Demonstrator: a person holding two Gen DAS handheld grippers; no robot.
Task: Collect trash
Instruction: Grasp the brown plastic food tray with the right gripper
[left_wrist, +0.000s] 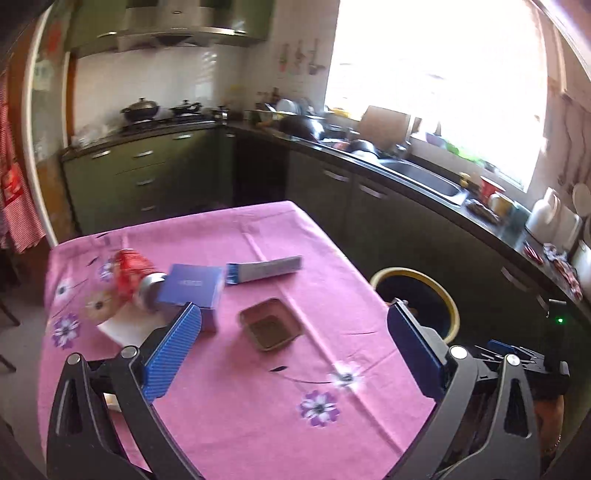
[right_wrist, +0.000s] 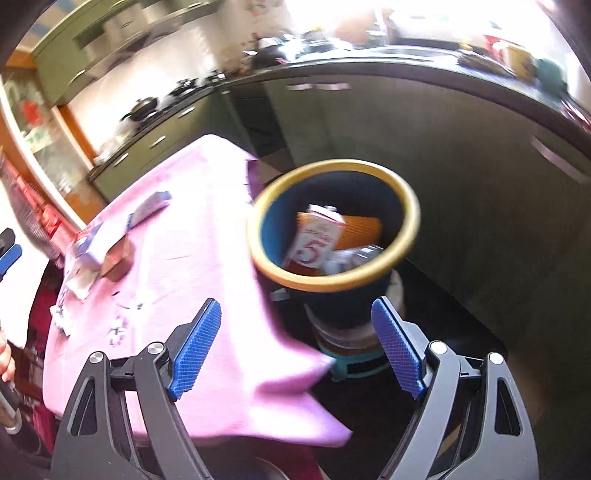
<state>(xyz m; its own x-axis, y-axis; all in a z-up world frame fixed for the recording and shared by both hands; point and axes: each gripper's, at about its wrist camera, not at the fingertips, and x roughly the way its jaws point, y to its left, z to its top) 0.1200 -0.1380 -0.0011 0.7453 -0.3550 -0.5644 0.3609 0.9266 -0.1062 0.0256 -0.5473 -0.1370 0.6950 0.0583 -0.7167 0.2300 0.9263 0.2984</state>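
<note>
On the pink tablecloth (left_wrist: 236, 398) lie a red can (left_wrist: 131, 271) on its side, a blue box (left_wrist: 194, 286), a white and blue tube carton (left_wrist: 264, 269), a small brown tray (left_wrist: 269, 324) and a white napkin (left_wrist: 123, 325). My left gripper (left_wrist: 295, 328) is open and empty above the tray. A dark bin with a yellow rim (right_wrist: 410, 218) stands beside the table and holds a white carton (right_wrist: 317, 240) and other trash. My right gripper (right_wrist: 295, 325) is open and empty above the bin's near side.
The bin (left_wrist: 450, 302) stands off the table's right edge on a teal stool (right_wrist: 351, 363). Green cabinets and a dark counter (left_wrist: 424, 177) with a sink and dishes run behind. A red striped cloth (left_wrist: 14, 192) hangs at the left.
</note>
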